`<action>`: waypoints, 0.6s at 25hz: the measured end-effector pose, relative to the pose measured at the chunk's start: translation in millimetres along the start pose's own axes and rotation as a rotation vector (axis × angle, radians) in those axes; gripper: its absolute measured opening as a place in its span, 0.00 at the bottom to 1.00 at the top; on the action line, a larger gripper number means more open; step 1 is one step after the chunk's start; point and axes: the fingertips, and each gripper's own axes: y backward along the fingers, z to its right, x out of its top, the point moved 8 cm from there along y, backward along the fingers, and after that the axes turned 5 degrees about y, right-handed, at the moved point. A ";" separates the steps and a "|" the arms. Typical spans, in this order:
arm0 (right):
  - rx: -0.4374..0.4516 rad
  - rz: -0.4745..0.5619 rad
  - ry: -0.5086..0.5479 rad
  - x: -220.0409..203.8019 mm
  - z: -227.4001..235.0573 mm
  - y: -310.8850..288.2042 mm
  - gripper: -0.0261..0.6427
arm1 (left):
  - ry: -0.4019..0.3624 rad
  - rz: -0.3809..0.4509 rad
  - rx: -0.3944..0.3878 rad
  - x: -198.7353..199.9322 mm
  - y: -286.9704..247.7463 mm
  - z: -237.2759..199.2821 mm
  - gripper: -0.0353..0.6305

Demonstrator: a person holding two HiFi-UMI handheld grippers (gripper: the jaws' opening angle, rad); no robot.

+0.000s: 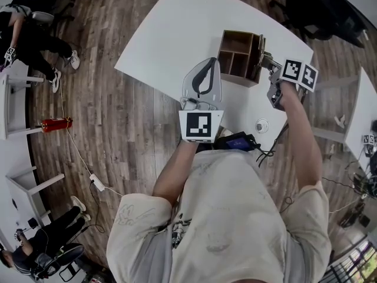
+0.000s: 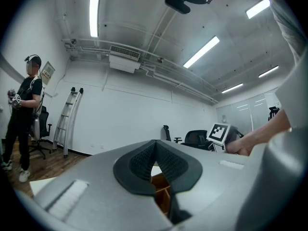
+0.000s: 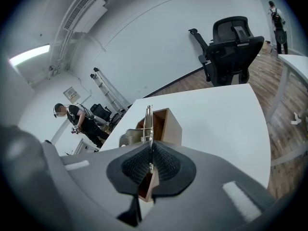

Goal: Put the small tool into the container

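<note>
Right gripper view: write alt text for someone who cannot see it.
The right gripper has its jaws shut on a small metal tool that sticks out past their tips, held close in front of an open wooden container on a white table. A black office chair stands beyond the table's far edge.

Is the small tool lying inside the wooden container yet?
No, the small tool is clamped between the shut jaws of the right gripper, close by the container.
</note>
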 end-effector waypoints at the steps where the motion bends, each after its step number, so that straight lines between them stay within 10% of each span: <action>1: 0.003 -0.008 -0.005 -0.2 0.5 -1.1 0.05 | 0.000 -0.001 0.004 -1.3 0.1 -0.5 0.07; 15: -0.013 -0.113 -0.023 -1.1 0.5 -13.3 0.05 | 0.024 -0.008 -0.009 -2.5 -0.6 4.3 0.07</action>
